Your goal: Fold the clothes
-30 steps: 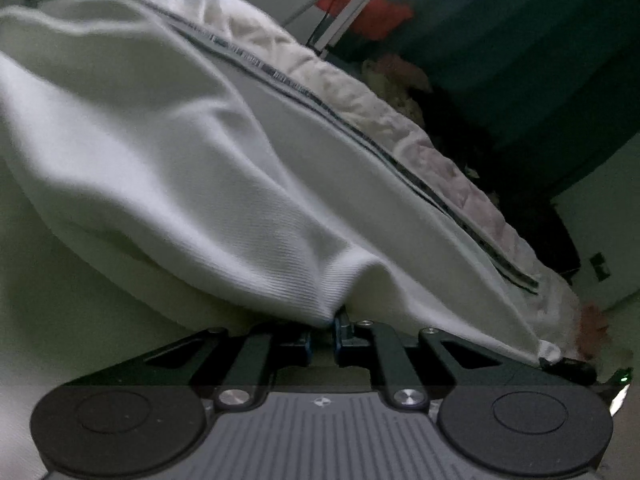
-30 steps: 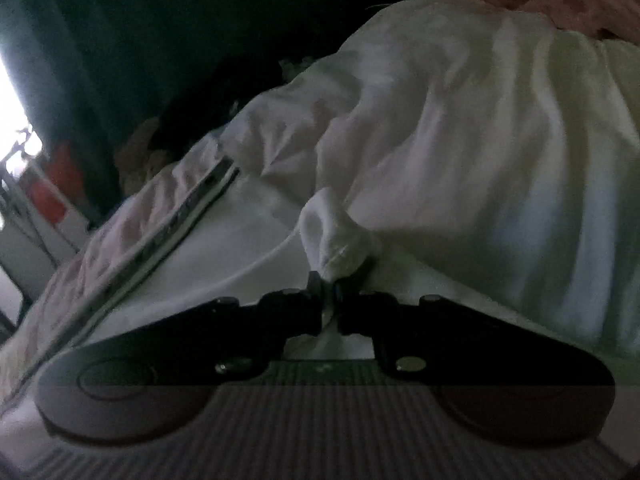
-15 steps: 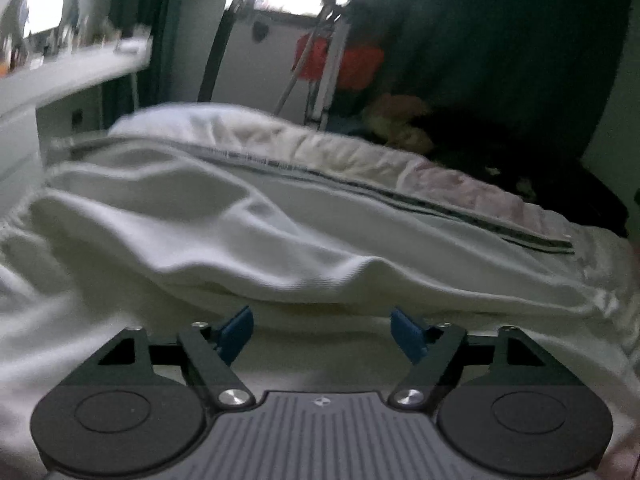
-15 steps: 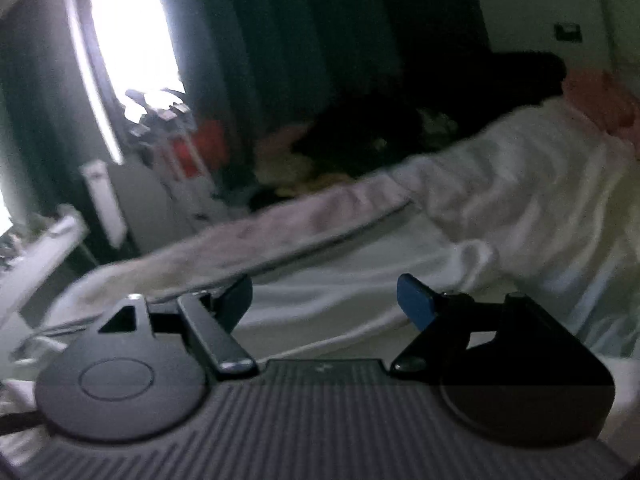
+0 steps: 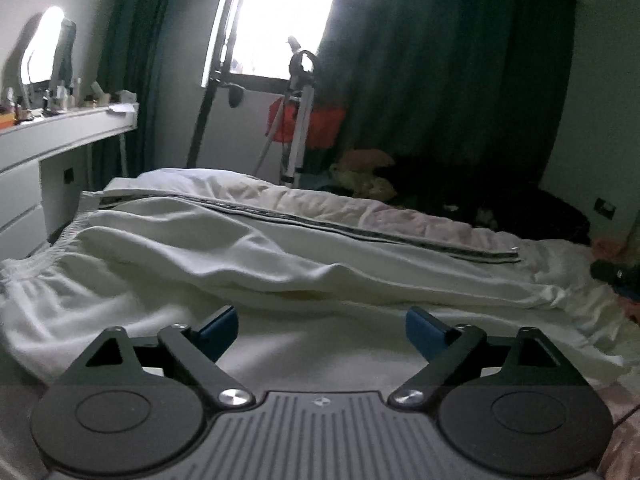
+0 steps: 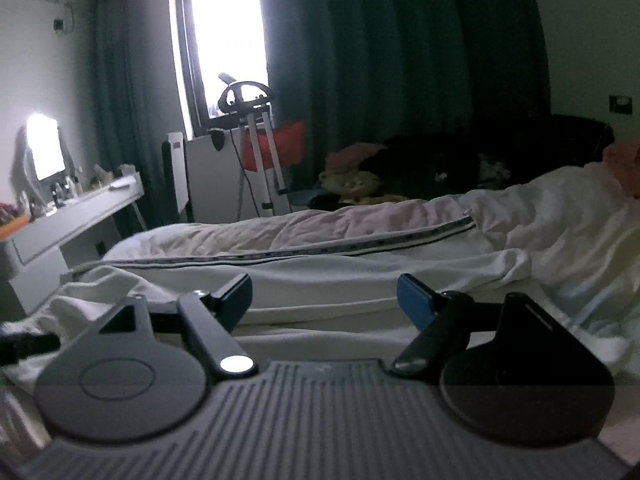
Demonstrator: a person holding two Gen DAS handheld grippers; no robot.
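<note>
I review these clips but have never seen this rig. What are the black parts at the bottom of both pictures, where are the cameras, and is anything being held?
No robot here: a person carries a two-finger gripper in each hand, each with a fisheye camera looking forward along its fingers. One picture looks out over the left gripper, the other over the right gripper. Both have their blue-padded jaws wide apart and hold nothing. Ahead, on a bed, lie white trousers with a dark side stripe, laid lengthwise. Behind are a window and dark curtains.
</note>
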